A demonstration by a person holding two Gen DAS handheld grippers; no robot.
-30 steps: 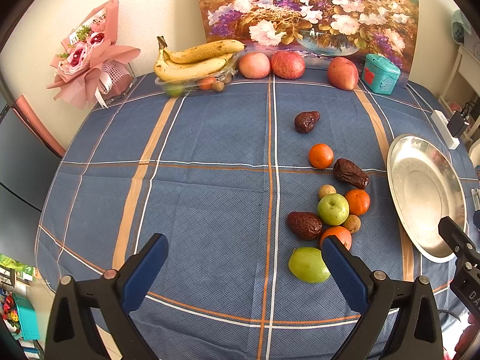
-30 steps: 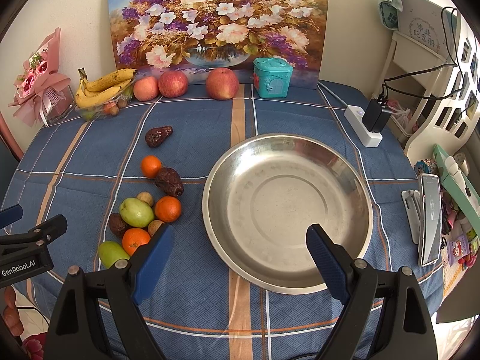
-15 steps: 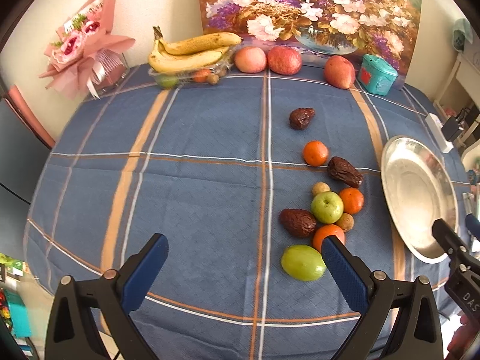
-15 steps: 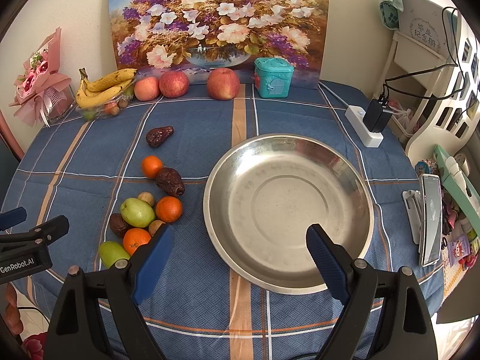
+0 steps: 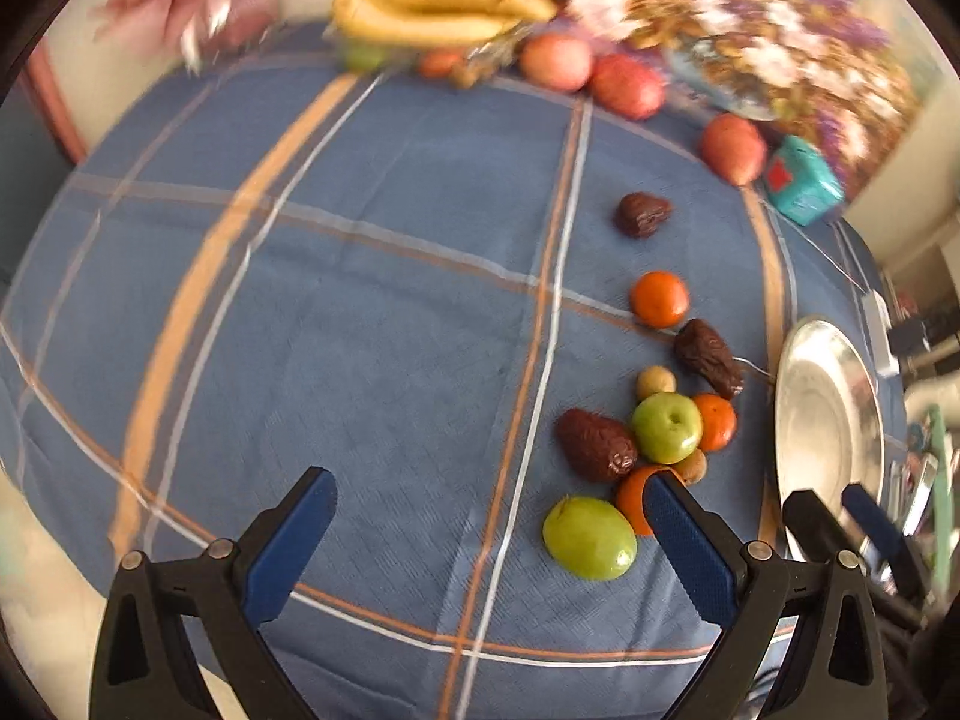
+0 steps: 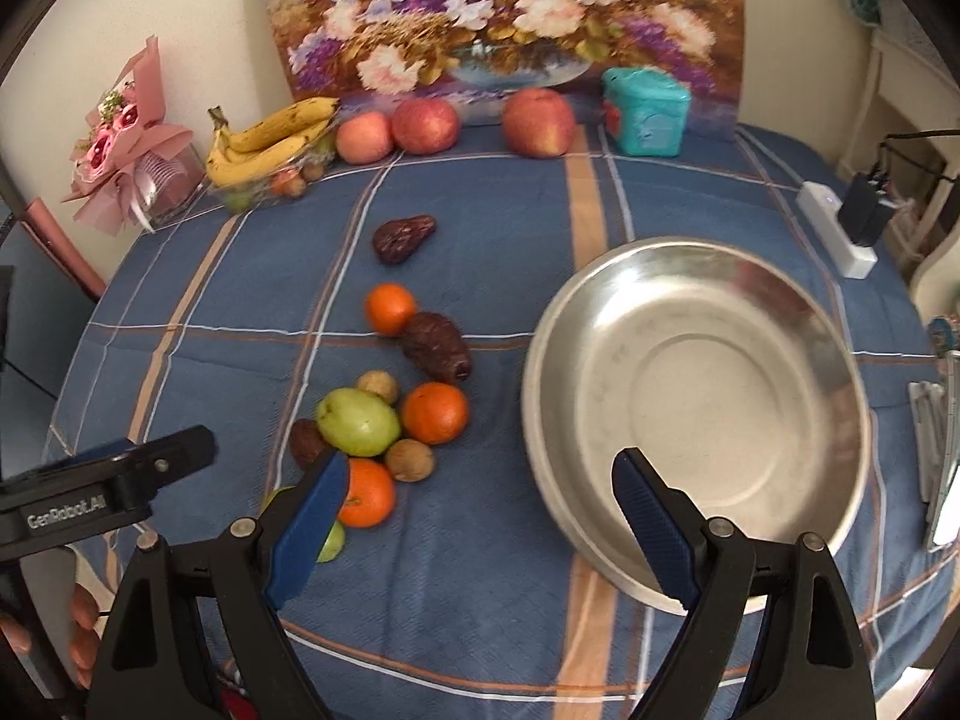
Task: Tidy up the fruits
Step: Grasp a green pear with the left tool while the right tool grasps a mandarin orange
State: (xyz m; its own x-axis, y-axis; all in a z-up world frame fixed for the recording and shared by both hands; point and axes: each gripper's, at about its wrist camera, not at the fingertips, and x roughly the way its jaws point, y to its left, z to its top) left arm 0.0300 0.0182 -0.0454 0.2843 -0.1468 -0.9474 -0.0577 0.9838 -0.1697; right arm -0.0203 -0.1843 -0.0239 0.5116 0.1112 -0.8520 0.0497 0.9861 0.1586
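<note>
"GenRobot.AI" is printed on the left gripper, and since a second ago both cameras have dipped closer to the fruit pile, which now sits by the left finger of the empty, wide-apart right gripper, left of the steel plate; left gripper's fingers look spread too, though it's blurry.

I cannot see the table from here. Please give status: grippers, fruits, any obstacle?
Left gripper open, empty. Right gripper open, empty. Loose fruits on the cloth beside the steel plate, none in it. Nothing blocking.
</note>
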